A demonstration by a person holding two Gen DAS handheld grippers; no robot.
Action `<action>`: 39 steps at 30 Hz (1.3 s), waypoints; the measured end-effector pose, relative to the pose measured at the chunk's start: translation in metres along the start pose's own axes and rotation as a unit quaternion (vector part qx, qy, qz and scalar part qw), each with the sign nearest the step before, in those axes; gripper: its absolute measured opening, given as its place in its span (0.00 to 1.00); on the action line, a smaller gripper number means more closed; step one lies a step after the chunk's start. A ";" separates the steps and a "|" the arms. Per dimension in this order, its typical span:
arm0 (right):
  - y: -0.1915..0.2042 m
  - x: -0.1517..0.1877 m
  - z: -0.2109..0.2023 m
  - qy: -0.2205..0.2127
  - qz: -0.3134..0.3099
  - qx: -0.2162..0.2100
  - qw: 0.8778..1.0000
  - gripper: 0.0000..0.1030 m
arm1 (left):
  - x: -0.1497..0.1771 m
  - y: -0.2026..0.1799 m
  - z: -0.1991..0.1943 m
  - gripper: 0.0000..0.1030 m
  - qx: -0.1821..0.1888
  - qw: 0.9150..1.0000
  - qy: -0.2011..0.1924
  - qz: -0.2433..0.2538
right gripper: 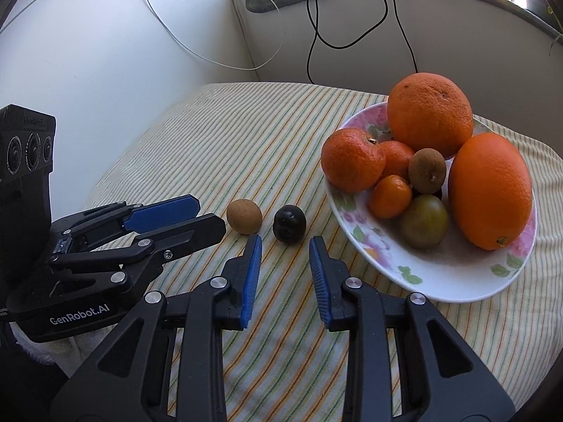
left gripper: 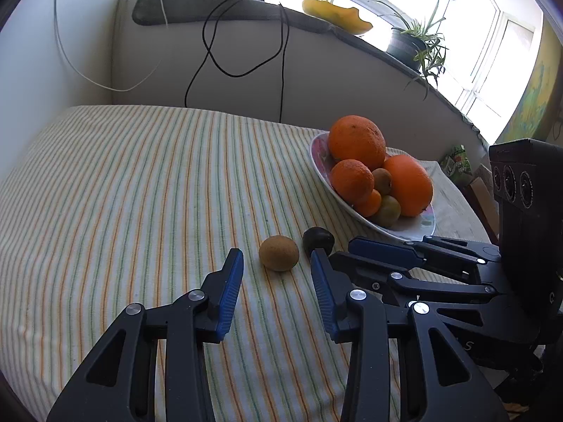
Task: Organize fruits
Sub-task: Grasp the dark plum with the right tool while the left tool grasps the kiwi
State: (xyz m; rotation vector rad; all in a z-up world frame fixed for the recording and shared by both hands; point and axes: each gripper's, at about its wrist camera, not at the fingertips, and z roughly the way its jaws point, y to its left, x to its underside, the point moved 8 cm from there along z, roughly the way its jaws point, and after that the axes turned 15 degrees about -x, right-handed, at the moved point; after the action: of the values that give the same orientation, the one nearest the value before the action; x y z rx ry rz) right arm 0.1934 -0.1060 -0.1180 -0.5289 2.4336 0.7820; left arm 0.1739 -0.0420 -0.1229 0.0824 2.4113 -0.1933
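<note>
A brown kiwi (left gripper: 279, 253) (right gripper: 244, 216) and a dark plum-like fruit (left gripper: 318, 240) (right gripper: 289, 224) lie side by side on the striped tablecloth. My left gripper (left gripper: 277, 252) is open, its blue pads on either side of the kiwi's near end without touching it. My right gripper (right gripper: 285, 241) is open just short of the dark fruit, which sits in line with the gap. A floral plate (right gripper: 440, 281) (left gripper: 318, 167) to the right holds oranges (right gripper: 431, 114), tangerines (right gripper: 353, 160), a kiwi and a green fruit. Each gripper shows from the side in the other's view.
The striped tablecloth (left gripper: 140, 193) stretches left and back to a white wall. Black and white cables (left gripper: 281, 70) hang from the windowsill behind. A potted plant (left gripper: 411, 45) and a yellow dish (left gripper: 337, 14) stand on the sill. A green packet (left gripper: 457, 163) lies beyond the plate.
</note>
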 end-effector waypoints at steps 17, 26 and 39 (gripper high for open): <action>-0.006 -0.002 0.010 0.002 0.006 -0.001 1.000 0.28 | -0.001 -0.001 0.017 0.24 0.017 0.999 0.025 0.012; -0.004 -0.005 0.015 0.007 -0.004 0.007 1.000 0.27 | -0.007 0.002 0.016 0.21 0.011 1.000 0.017 0.012; 0.007 -0.008 0.026 0.018 -0.050 0.052 0.997 0.27 | -0.007 0.009 0.013 0.21 0.013 1.000 0.012 0.007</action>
State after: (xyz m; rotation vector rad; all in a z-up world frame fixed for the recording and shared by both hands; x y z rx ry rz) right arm 0.2056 -0.0834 -0.1286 -0.6232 2.4455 0.6051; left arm 0.1891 -0.0354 -0.1291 0.1143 2.4316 -0.2184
